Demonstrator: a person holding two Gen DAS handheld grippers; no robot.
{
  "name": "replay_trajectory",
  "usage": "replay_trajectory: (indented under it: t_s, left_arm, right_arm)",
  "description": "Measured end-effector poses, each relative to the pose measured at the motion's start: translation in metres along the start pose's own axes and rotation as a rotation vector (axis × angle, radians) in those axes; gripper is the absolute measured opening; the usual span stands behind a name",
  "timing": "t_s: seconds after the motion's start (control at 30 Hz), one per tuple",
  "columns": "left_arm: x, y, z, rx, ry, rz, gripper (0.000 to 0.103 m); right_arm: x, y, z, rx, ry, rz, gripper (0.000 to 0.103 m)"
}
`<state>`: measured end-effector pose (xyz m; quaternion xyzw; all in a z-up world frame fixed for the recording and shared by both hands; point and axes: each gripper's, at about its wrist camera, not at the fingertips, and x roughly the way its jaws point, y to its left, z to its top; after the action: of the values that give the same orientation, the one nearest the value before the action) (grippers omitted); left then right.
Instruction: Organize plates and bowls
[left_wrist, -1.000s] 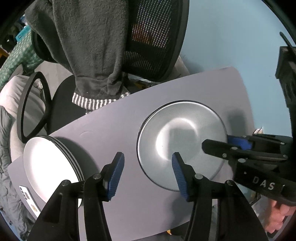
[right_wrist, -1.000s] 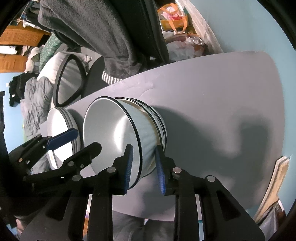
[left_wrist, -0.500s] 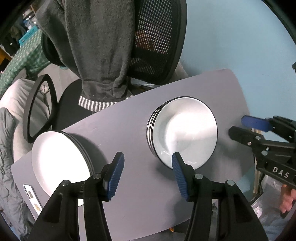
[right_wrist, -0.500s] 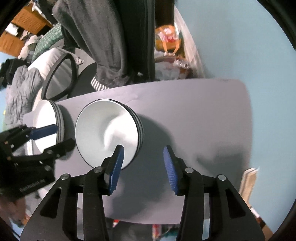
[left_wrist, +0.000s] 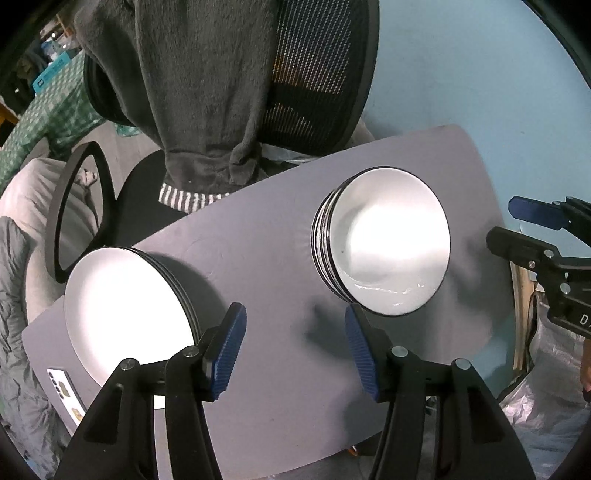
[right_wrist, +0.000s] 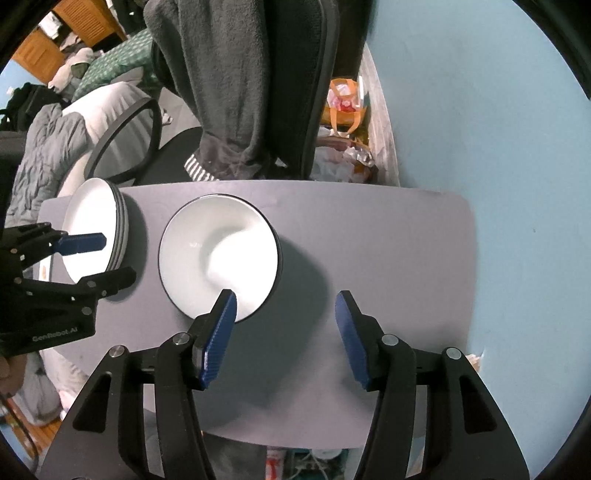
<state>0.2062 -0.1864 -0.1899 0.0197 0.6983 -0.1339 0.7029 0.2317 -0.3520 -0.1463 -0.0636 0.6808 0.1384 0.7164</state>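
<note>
Bare table (right_wrist: 388, 251) beside bowl stack (right_wrist: 219, 254)

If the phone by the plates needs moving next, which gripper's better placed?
Left, probably. The left gripper hangs open beside the stack of white black-rimmed plates, near the white phone at the grey table's edge. The right gripper, jaws opening and empty, sits past the stacked white bowls.

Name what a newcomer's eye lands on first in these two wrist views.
Two bright white stacks on the grey table: the bowl stack toward the blue-wall side and the plate stack near the opposite end. Behind the table, a dark garment hangs over a mesh office chair. Both the left gripper and right gripper are empty above the table, the right one's jaws opening.
</note>
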Motion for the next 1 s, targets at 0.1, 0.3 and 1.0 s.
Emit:
replay_trajectory:
  t_s: [0.1,0.3,1.0]
  left_arm:
    - [0.004,0.000,0.004,-0.018,0.005,-0.023,0.057]
    - [0.019,0.000,0.018,-0.051,0.012,-0.040,0.057]
    - [0.076,-0.008,0.040,-0.136,0.112,-0.078,0.057]
  right_arm:
    - [0.005,0.001,0.003,-0.015,0.006,0.004,0.055]
    - [0.026,-0.005,0.016,-0.028,0.028,0.068,0.056]
    - [0.100,-0.024,0.049,-0.053,0.140,0.277,0.056]
